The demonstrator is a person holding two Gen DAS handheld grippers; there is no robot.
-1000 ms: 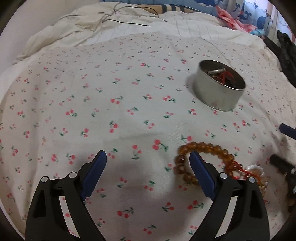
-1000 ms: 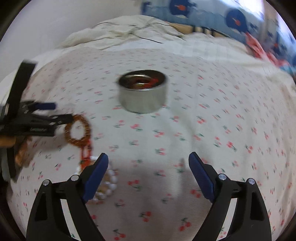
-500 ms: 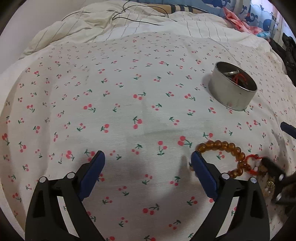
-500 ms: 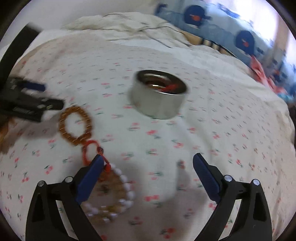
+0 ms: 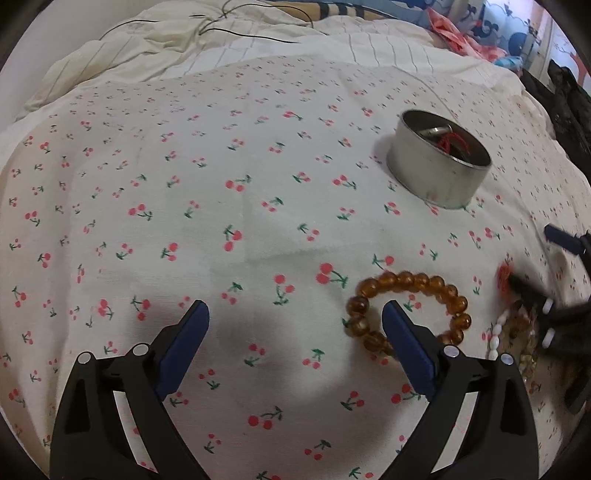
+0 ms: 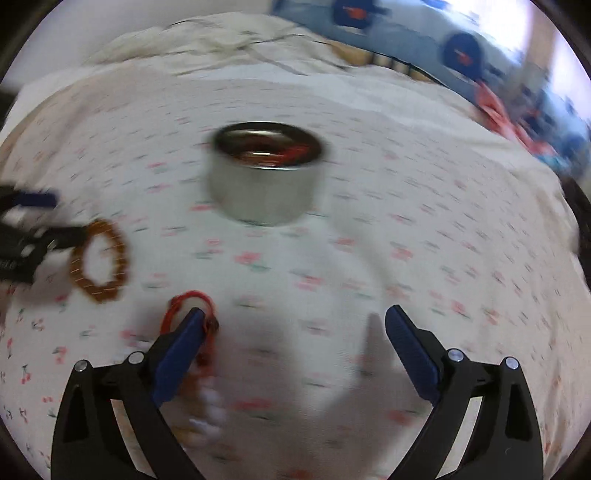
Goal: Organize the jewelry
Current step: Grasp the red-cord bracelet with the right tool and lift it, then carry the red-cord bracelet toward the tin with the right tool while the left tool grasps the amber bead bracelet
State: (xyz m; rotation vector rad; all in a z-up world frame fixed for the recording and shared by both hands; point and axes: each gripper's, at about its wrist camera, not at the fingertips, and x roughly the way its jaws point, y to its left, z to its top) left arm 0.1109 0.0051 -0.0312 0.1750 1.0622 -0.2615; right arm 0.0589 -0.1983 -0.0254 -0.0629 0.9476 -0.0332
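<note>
An amber bead bracelet (image 5: 410, 310) lies on the cherry-print bedspread; my left gripper (image 5: 295, 317) is open, its right finger over the bracelet's lower edge. The bracelet also shows in the right wrist view (image 6: 101, 266). A red cord loop (image 6: 186, 306) and a white bead bracelet (image 6: 207, 410) lie by the left finger of my open right gripper (image 6: 295, 325). In the left wrist view the white beads (image 5: 496, 332) and the right gripper (image 5: 554, 317) sit at the right edge. A round metal tin (image 5: 439, 162) holds red cord and a metal piece; it also shows in the right wrist view (image 6: 266, 181).
The bedspread (image 5: 184, 203) covers the whole area. A rumpled cream blanket (image 5: 166, 44) with thin black cables lies at the back. Dark clothing (image 5: 569, 107) sits at the far right. Blue patterned fabric (image 6: 406, 29) is behind the bed.
My left gripper has shifted right, so its right finger now overlaps the amber bracelet. My right gripper has moved left and down over the red loop and white beads; its view is blurred.
</note>
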